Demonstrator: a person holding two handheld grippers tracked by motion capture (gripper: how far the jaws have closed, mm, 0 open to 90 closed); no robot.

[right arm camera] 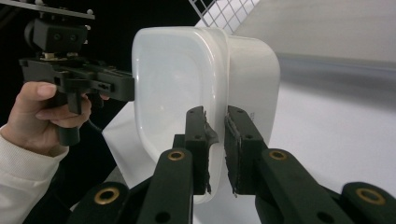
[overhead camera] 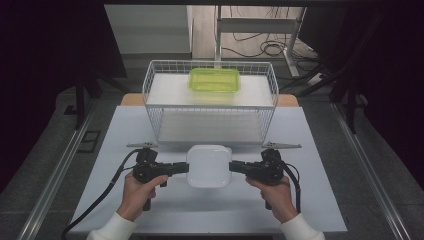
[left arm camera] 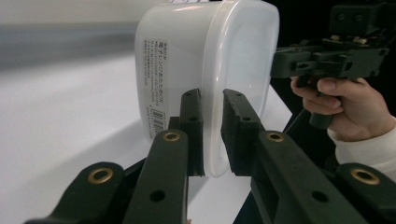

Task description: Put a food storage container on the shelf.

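A white lidded plastic container point(overhead camera: 209, 166) hangs between my two grippers over the near half of the white table point(overhead camera: 125, 130), seemingly a little above it. My left gripper point(overhead camera: 186, 168) is shut on the lid's rim at the container's left side. In the left gripper view the pads point(left arm camera: 192, 126) pinch that rim of the container point(left arm camera: 205, 70). My right gripper point(overhead camera: 231, 167) is shut on the rim at the opposite side. In the right gripper view the pads point(right arm camera: 239, 140) clamp the container point(right arm camera: 177, 79). Each gripper view also shows the other hand's gripper farther off, the right gripper point(left arm camera: 322, 60) and the left gripper point(right arm camera: 79, 77).
Behind the container stands a white wire rack point(overhead camera: 150, 87) with two shelves, its front open towards me. A green transparent lidded box point(overhead camera: 214, 80) lies on its top shelf. Dark floor, cables and a desk frame lie beyond the table.
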